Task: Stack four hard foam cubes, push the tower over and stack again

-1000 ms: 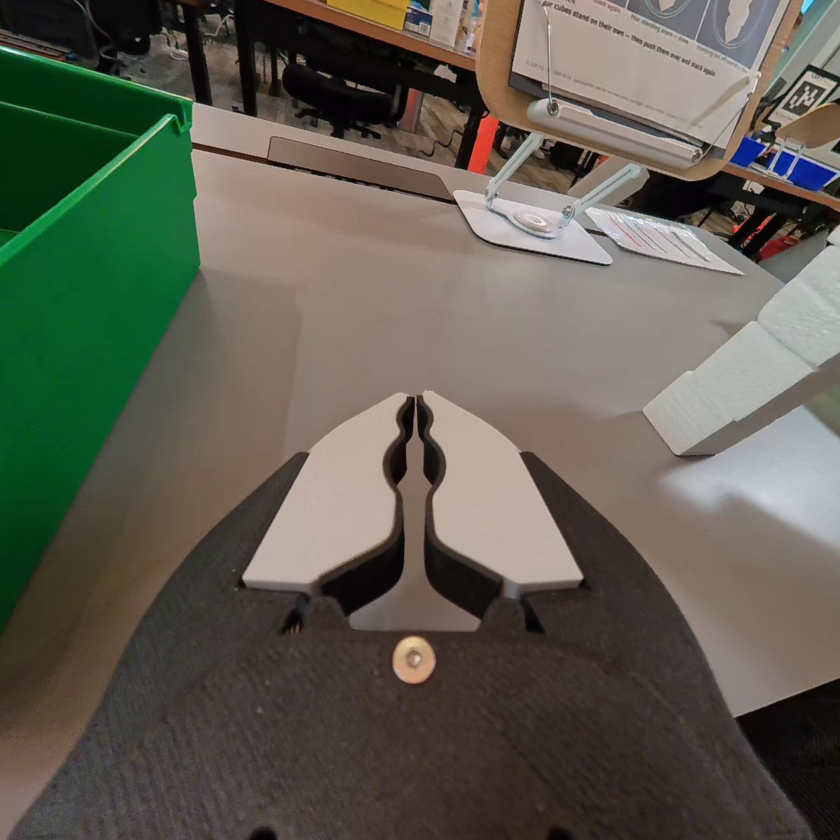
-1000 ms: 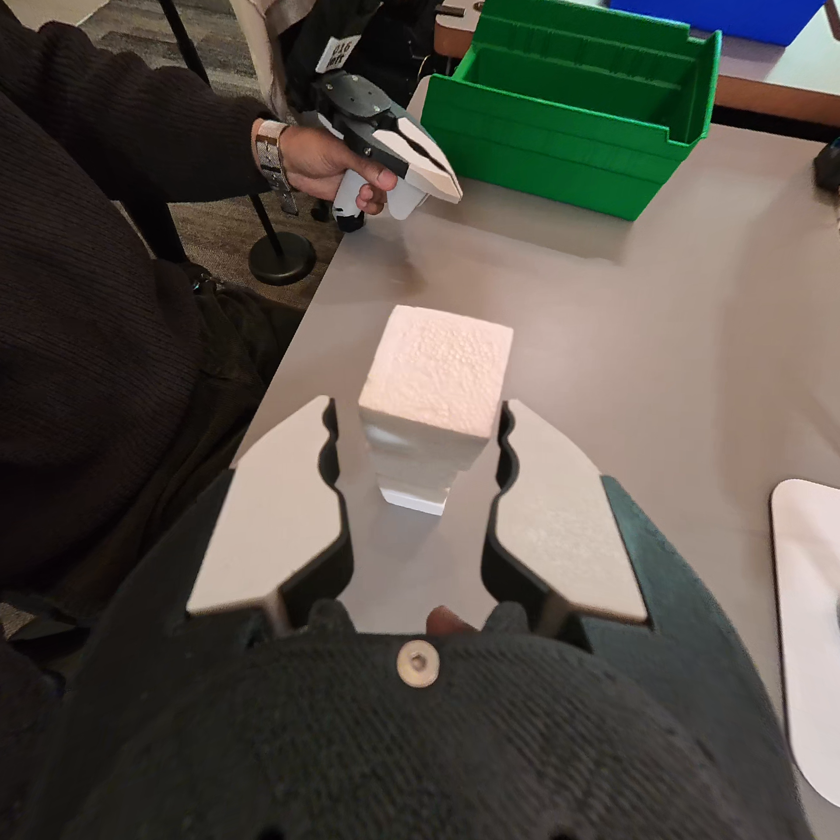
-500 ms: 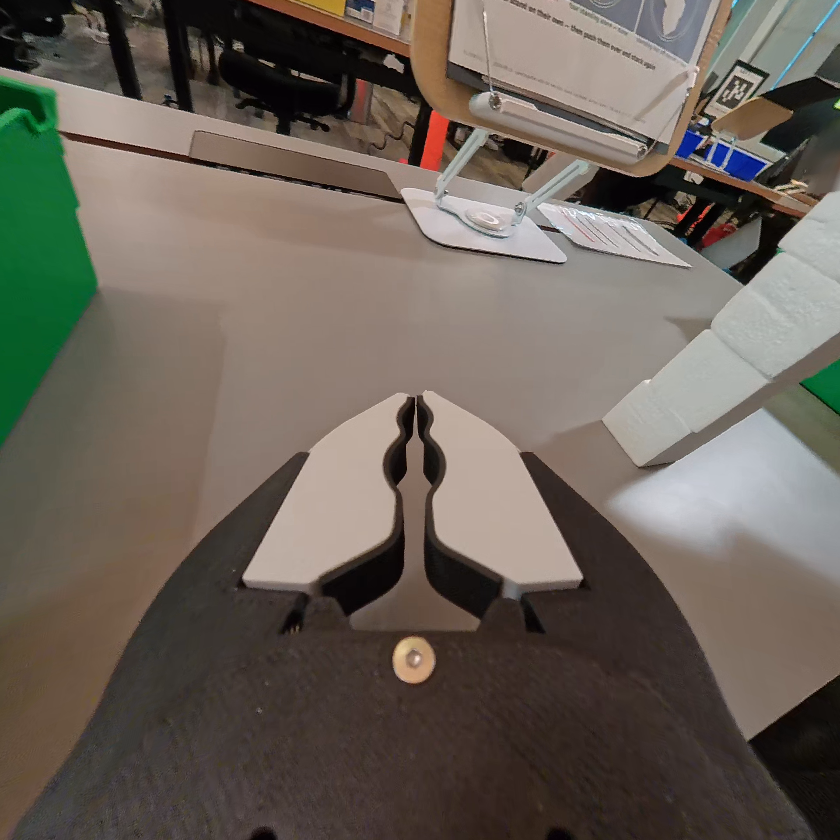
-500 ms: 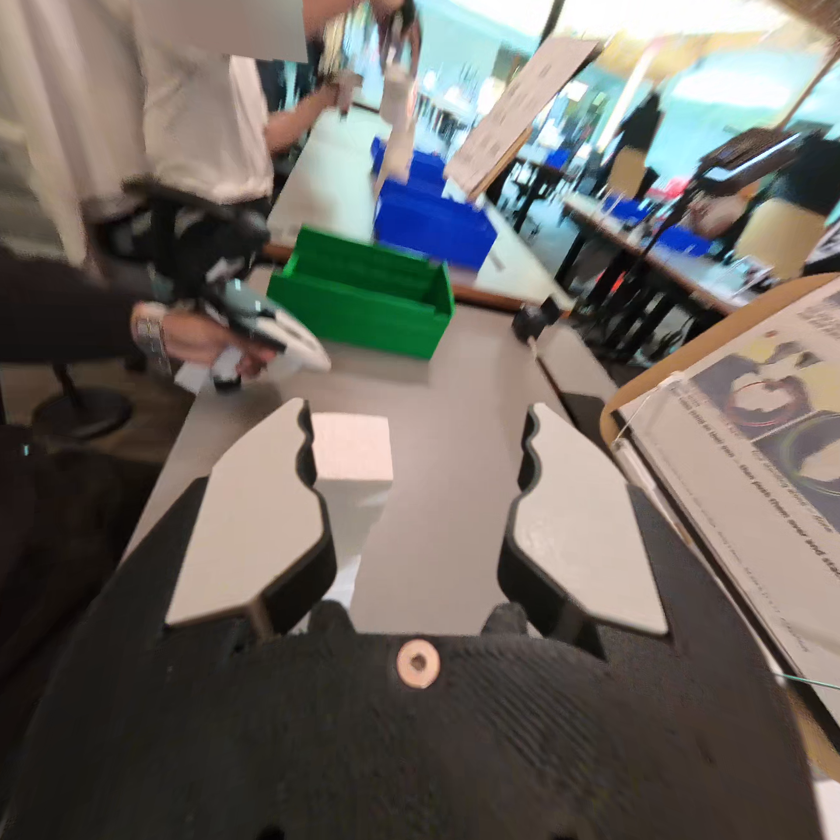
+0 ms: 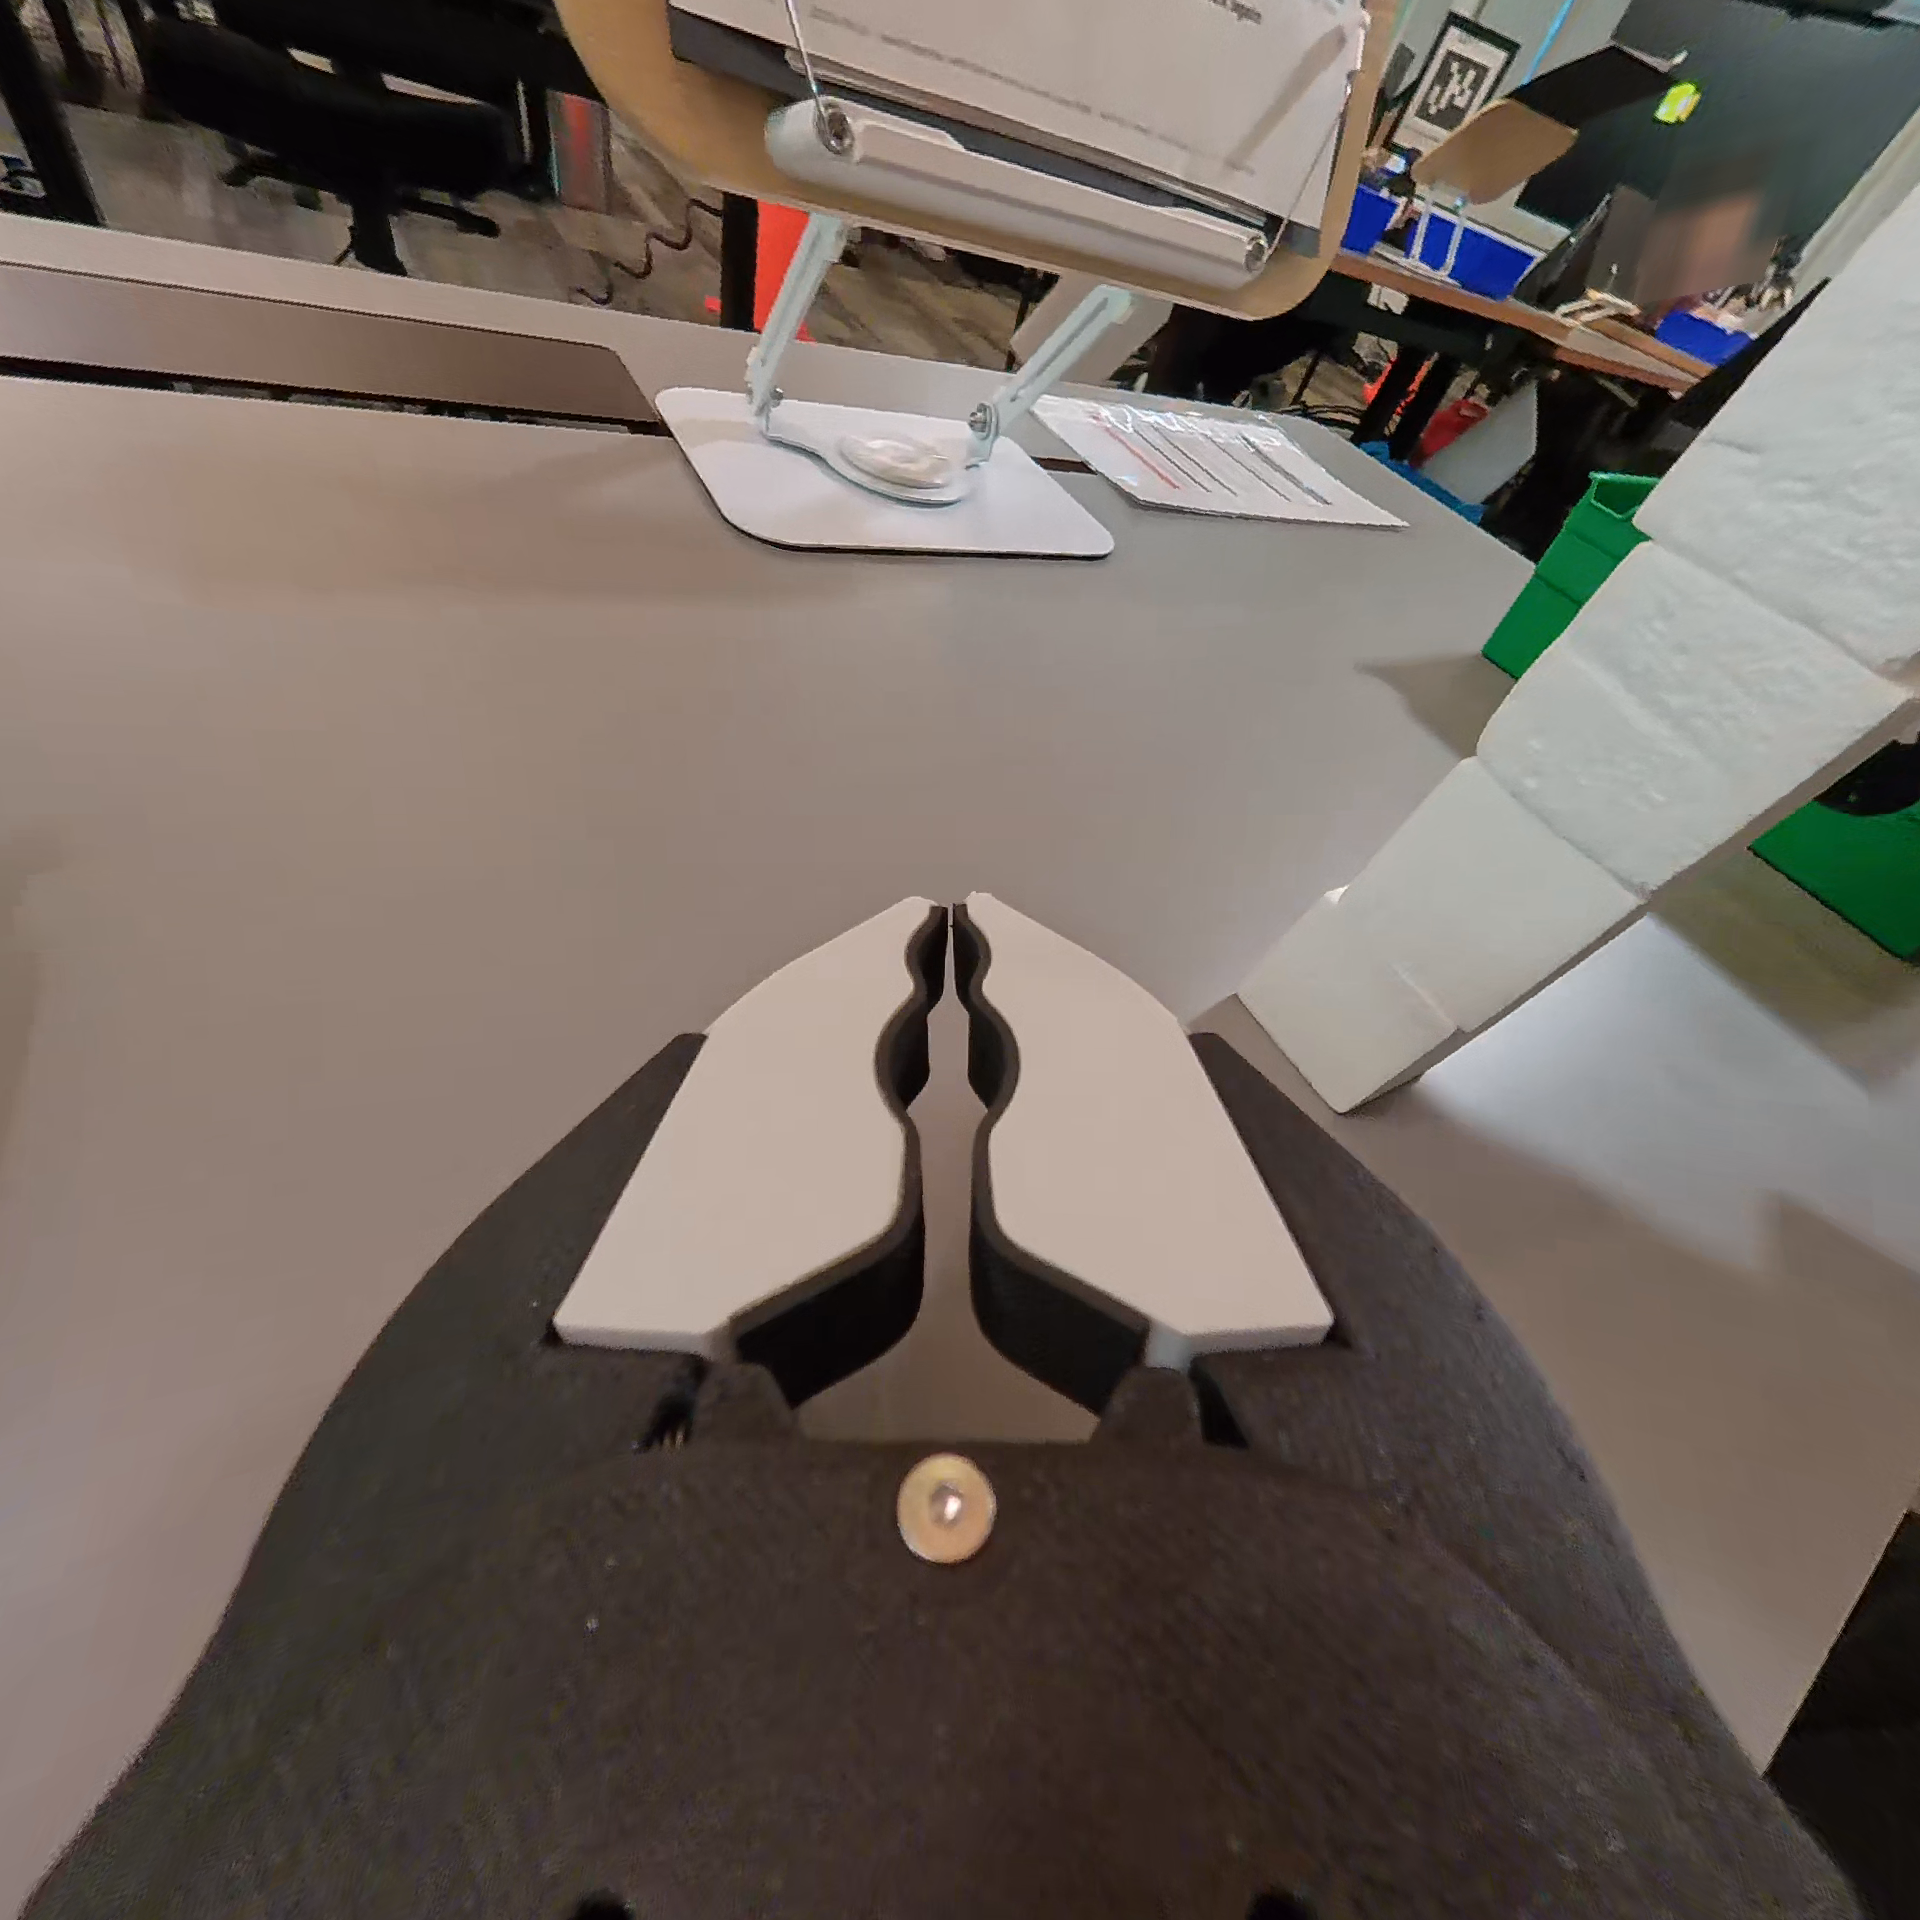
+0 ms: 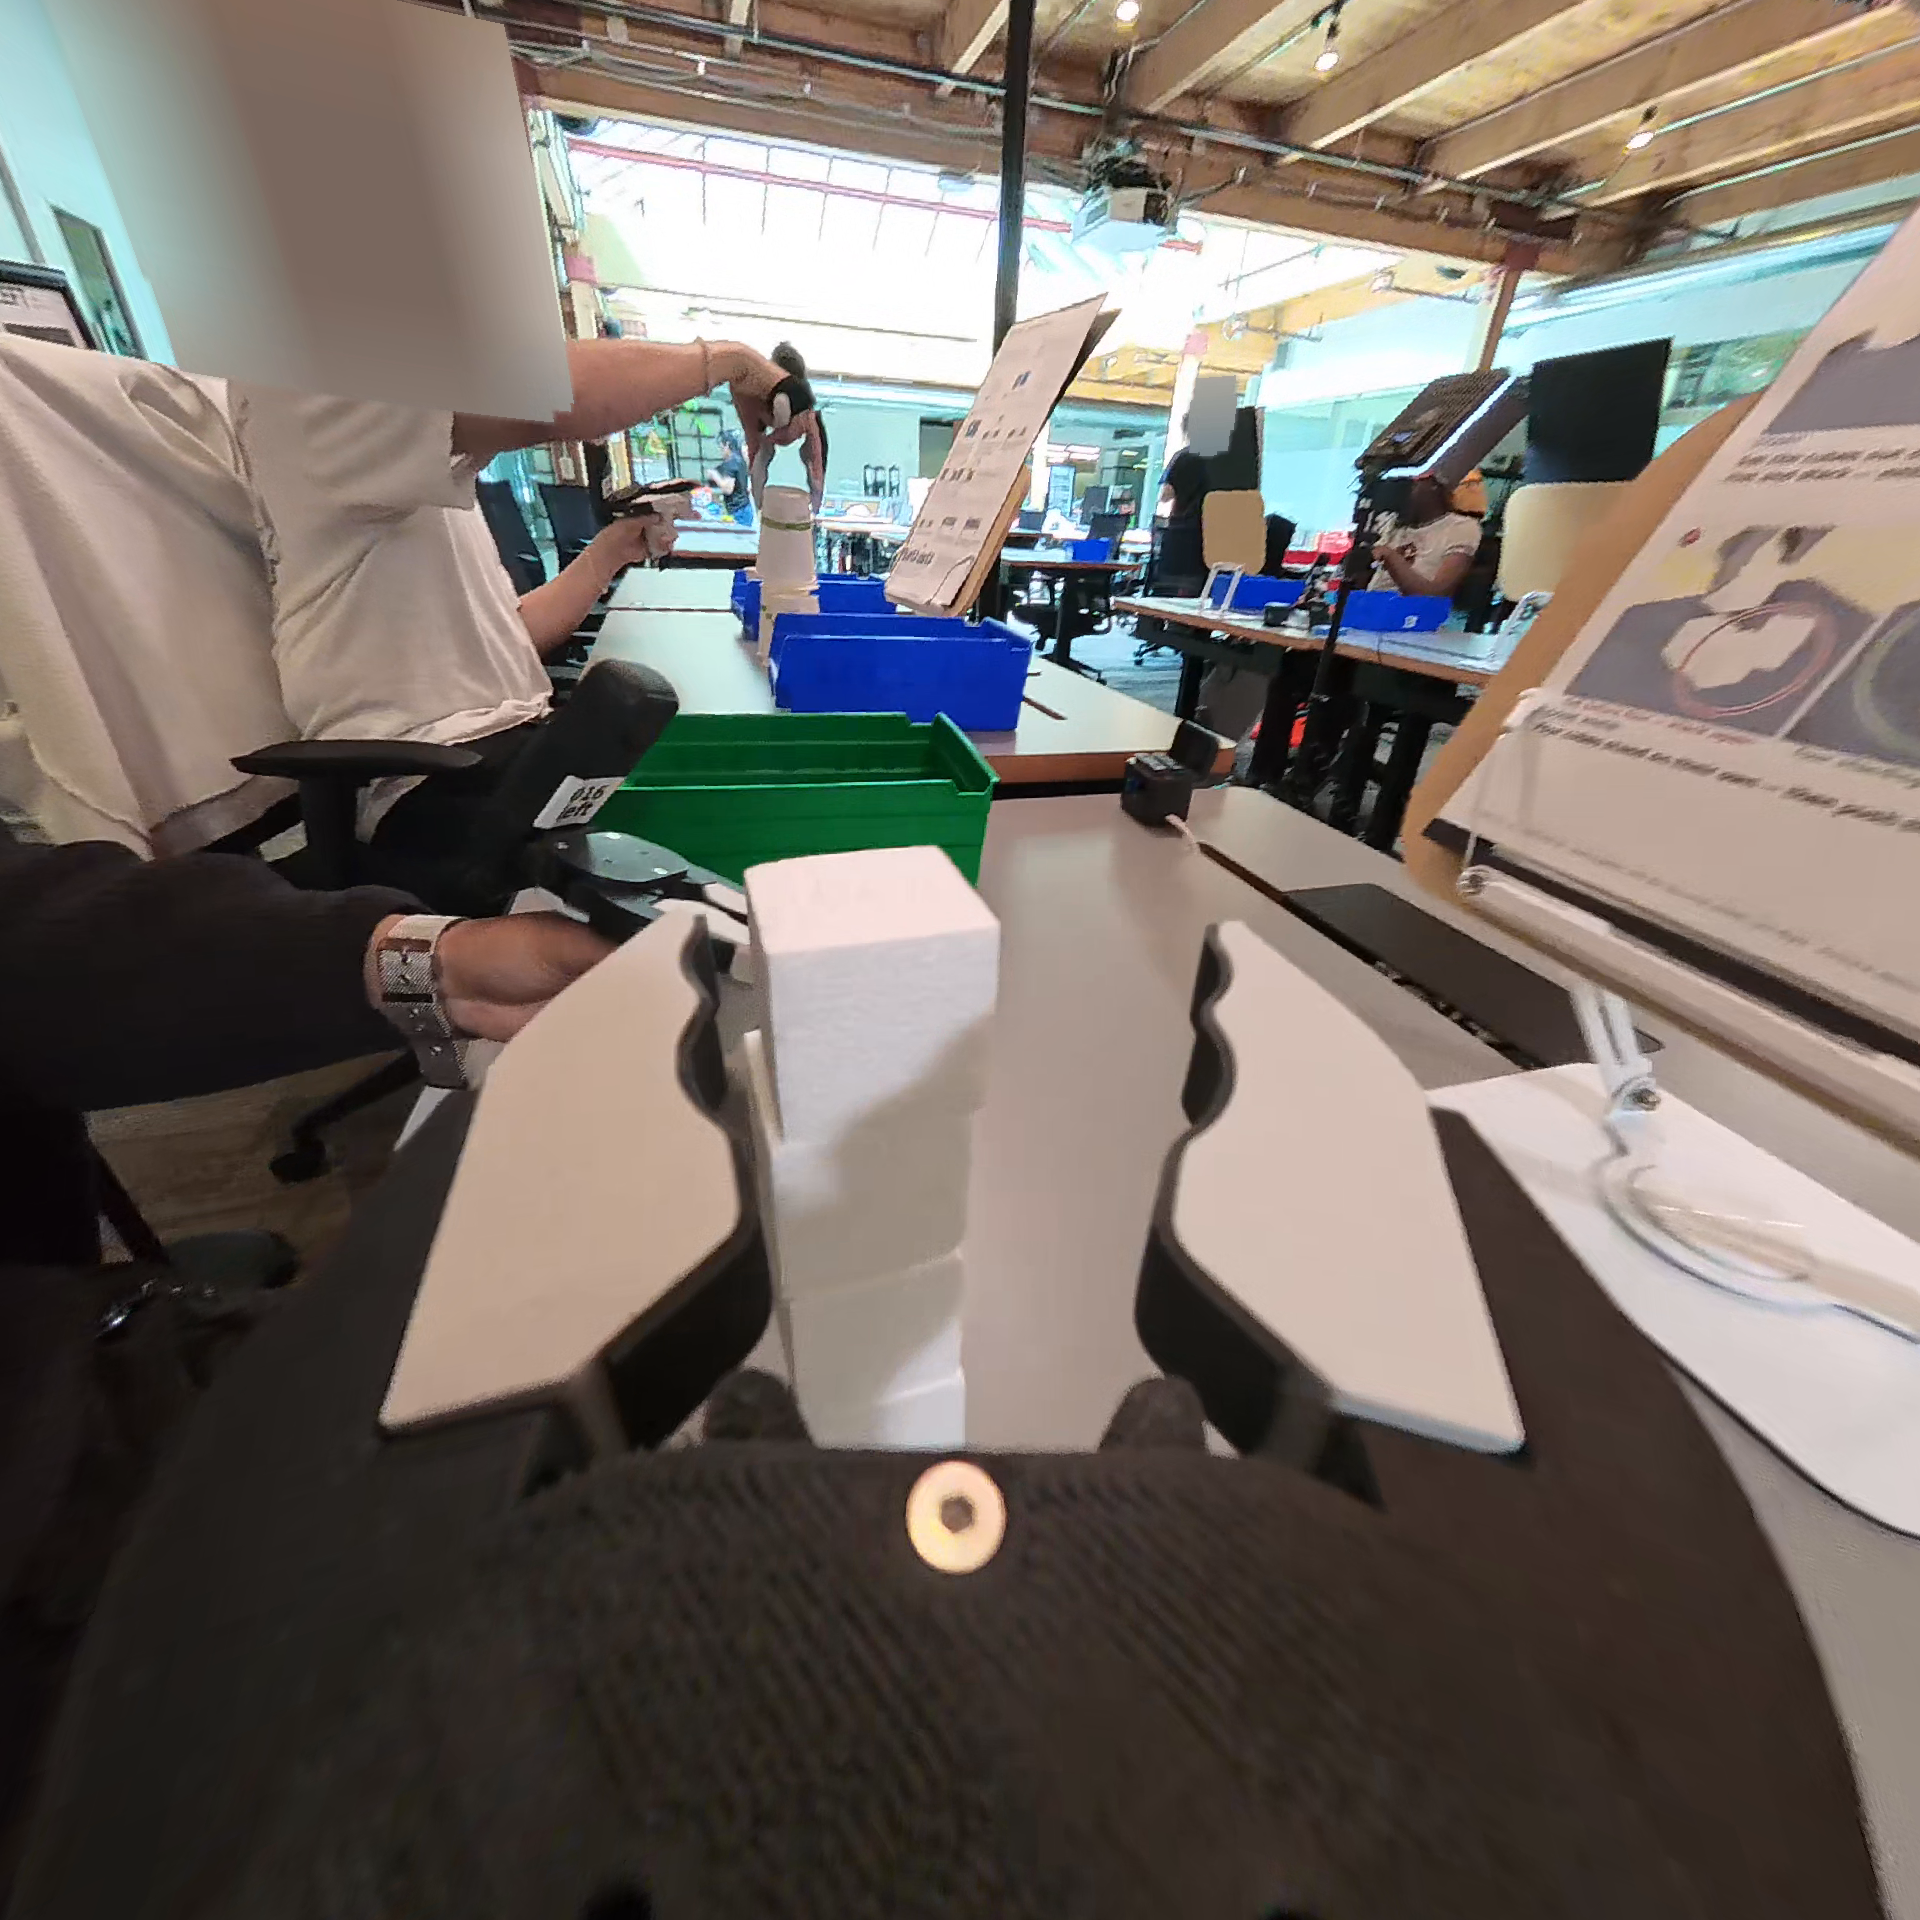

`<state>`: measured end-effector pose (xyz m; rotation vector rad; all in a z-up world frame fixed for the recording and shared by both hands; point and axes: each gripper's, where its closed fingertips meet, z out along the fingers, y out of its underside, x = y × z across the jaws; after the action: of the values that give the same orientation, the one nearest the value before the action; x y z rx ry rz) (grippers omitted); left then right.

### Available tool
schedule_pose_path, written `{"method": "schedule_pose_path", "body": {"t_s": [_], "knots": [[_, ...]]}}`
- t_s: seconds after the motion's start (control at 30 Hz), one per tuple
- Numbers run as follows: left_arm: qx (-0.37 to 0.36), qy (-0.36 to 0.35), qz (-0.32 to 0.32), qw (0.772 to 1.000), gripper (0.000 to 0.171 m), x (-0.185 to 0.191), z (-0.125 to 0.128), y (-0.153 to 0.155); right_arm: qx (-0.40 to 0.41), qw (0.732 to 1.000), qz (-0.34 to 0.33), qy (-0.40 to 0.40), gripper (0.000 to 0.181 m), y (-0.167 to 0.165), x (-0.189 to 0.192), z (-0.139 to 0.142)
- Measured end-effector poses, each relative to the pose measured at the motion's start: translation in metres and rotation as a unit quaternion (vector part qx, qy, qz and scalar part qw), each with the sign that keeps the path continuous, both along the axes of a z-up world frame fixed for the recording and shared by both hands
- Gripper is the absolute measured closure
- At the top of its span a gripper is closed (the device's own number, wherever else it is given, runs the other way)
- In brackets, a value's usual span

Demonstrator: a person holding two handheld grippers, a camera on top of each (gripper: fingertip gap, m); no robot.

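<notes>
A stack of white foam cubes stands upright on the grey table, several cubes high. My right gripper is open and level with the stack, which sits between the jaws close to the left finger; contact cannot be told. In the left wrist view the same stack rises at the right edge. My left gripper is shut and empty, low over the table, just left of the stack's base. It is partly visible in the right wrist view, held by a hand behind the stack.
A green bin stands behind the stack, and shows in the left wrist view. A document stand with a white base plate and papers sits at the table's far side. A blue bin and seated people are at other tables. Tip to tip, the grippers are about 25 cm apart.
My right gripper tipped up from looking down on the stack to level with it, staying open. My left gripper swung right toward the stack's base, still shut.
</notes>
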<state>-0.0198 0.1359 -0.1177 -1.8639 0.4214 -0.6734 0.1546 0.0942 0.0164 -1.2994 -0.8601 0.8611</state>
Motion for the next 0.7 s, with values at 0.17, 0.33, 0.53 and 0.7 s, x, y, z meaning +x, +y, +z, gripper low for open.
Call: {"method": "schedule_pose_path", "body": {"t_s": [0.17, 0.33, 0.53, 0.7], "knots": [[0.0, -0.008, 0.008, 1.0, 0.17, -0.005, 0.002, 0.001, 0.0, 1.0, 0.019, -0.021, 0.099, -0.004, -0.017, -0.013], [-0.011, -0.019, 0.017, 1.0, 0.169, -0.013, 0.001, -0.001, -0.006, 0.999, 0.027, -0.028, 0.101, 0.0, -0.025, -0.022], [-0.015, -0.024, 0.029, 0.999, 0.169, -0.023, 0.0, -0.004, -0.004, 0.998, 0.056, -0.039, 0.118, -0.003, -0.032, -0.026], [-0.017, -0.027, 0.036, 0.999, 0.169, -0.029, 0.0, -0.005, 0.002, 0.996, 0.073, -0.043, 0.126, -0.006, -0.037, -0.024]]}}
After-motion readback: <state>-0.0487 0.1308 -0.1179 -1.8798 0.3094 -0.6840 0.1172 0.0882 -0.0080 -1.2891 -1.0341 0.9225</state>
